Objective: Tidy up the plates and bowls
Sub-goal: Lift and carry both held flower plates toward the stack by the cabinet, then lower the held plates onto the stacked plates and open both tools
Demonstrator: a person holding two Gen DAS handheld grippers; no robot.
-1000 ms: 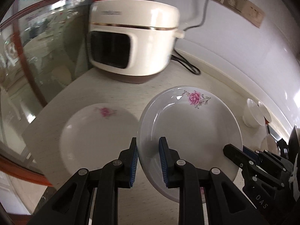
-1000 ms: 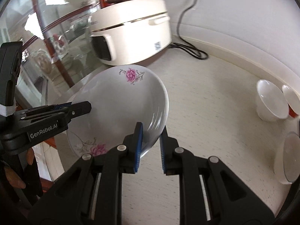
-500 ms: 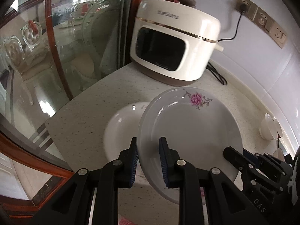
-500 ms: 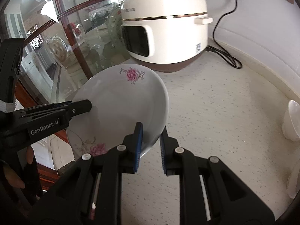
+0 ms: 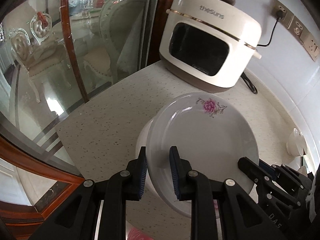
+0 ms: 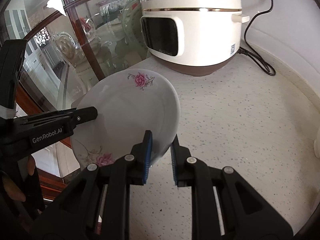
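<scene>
A white plate with pink flowers (image 5: 202, 138) is held in the air over the counter corner. My left gripper (image 5: 158, 172) is shut on its near-left rim. My right gripper (image 6: 159, 156) is shut on the opposite rim of the same plate (image 6: 128, 116). The right gripper's finger shows in the left wrist view (image 5: 250, 168). The left gripper's finger shows in the right wrist view (image 6: 86, 115). A second white plate (image 5: 143, 138) lies on the counter directly beneath, mostly hidden by the held one.
A cream rice cooker (image 5: 208, 46) stands at the back against the wall, its cord plugged into a socket (image 5: 280, 13). A curved glass partition (image 5: 80, 50) bounds the counter's left edge. Small white bowls (image 5: 296, 144) sit at the right.
Both grippers have carried the plate left, so it now covers most of the plate lying on the counter. The rice cooker has shifted right in both views.
</scene>
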